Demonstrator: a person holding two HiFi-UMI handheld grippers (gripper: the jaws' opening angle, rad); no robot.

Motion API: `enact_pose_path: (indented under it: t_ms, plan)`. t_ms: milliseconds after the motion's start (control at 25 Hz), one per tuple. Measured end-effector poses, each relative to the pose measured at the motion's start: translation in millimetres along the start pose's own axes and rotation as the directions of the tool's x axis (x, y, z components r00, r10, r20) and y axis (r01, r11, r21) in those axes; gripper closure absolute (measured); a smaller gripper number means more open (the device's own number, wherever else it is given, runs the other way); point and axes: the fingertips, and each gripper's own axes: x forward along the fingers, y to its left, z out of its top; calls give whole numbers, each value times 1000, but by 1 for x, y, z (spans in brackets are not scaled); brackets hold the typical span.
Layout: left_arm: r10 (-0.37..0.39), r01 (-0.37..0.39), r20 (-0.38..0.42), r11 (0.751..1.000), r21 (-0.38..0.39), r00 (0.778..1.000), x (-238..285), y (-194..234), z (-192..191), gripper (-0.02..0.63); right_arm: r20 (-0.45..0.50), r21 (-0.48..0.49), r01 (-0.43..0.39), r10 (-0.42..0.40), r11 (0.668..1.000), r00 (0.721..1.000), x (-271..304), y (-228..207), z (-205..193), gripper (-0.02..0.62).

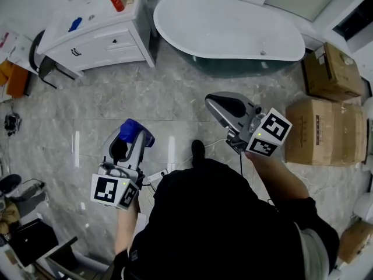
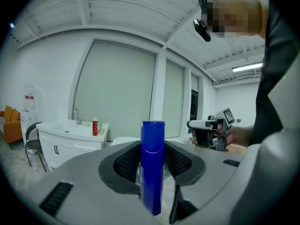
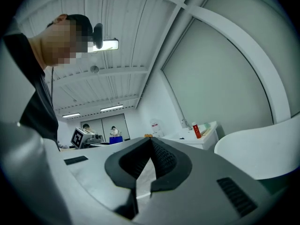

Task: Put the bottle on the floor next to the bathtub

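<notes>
Holding the blue bottle (image 2: 152, 172) in the left tool (image 1: 129, 142), over the floor (image 1: 175, 98) short of the bathtub (image 1: 227, 25).

The left tool's jaws are clamped on the bottle from both sides; it stands upright between the dark pads (image 2: 124, 163), its cap end rising above them. It hangs over the grey marble floor, well apart from the white bathtub at the far wall. The right tool (image 1: 215, 104) is level beside it, nearer the tub, with its jaws drawn together at the tips and nothing between them. A white counter (image 1: 93, 28) with a red container (image 1: 116, 2) on top stands left of the tub, and cardboard boxes (image 1: 326, 130) sit to the right.
</notes>
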Motion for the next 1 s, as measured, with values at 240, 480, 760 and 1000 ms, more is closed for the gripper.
enact_pose_path:
  t_ms: [240, 480, 760, 1000]
  plan:
    - [-1, 1, -14, 1000, -19, 1000, 41, 14, 3, 445, -17, 20, -29, 30, 999, 999, 23, -33, 0, 568]
    - [-20, 20, -4, 1000, -20, 1000, 60, 31, -4, 445, -10, 24, -7, 7, 1000, 1000, 35, -52, -6, 568]
    - [-130, 129, -25, 990, -55, 991, 131, 118, 9, 445, -19, 90, 84, -83, 992, 996, 115, -111, -2, 568]
    - [-223, 225, -44, 974, 28, 974, 172, 200, 34, 445, -10, 115, 161, -161, 980, 987, 199, -146, 9, 568]
